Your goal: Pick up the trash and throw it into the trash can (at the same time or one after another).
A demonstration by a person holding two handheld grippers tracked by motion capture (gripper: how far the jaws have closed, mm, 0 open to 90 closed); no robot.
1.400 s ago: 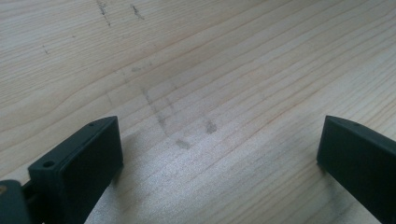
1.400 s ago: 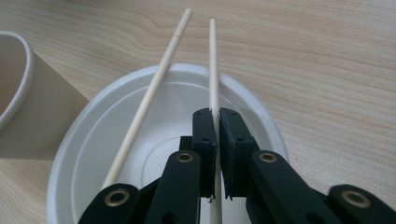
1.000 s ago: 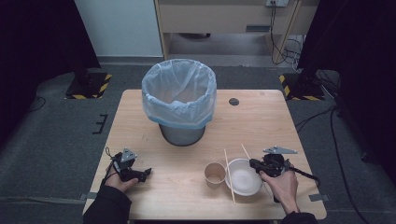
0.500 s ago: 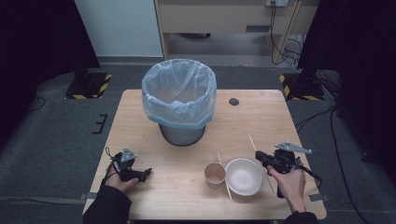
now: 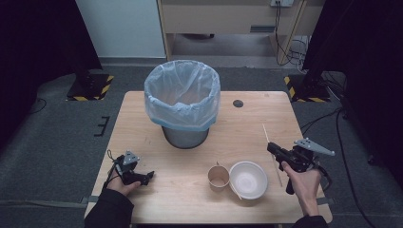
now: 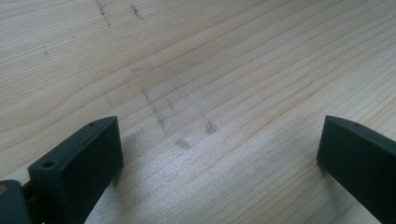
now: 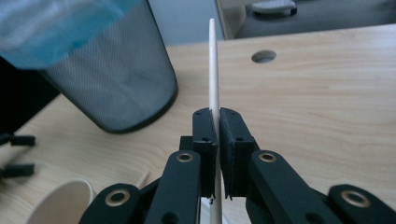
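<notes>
The right tool (image 5: 274,151) is clenched on a wooden chopstick (image 5: 266,134), held near the counter's (image 5: 142,118) right edge, with bare wood ahead of it up to the small round hole (image 5: 238,103). The chopstick's long axis runs away from the person, its free tip pointing toward the far edge, its lower end passing beside the white bowl (image 5: 248,179). A second chopstick (image 5: 235,191) lies between the bowl and the paper cup (image 5: 218,177). The lined mesh bin (image 5: 183,102) fills the middle. The left tool (image 6: 219,158) rests released on open wood near the left front corner. No writing is readable.
</notes>
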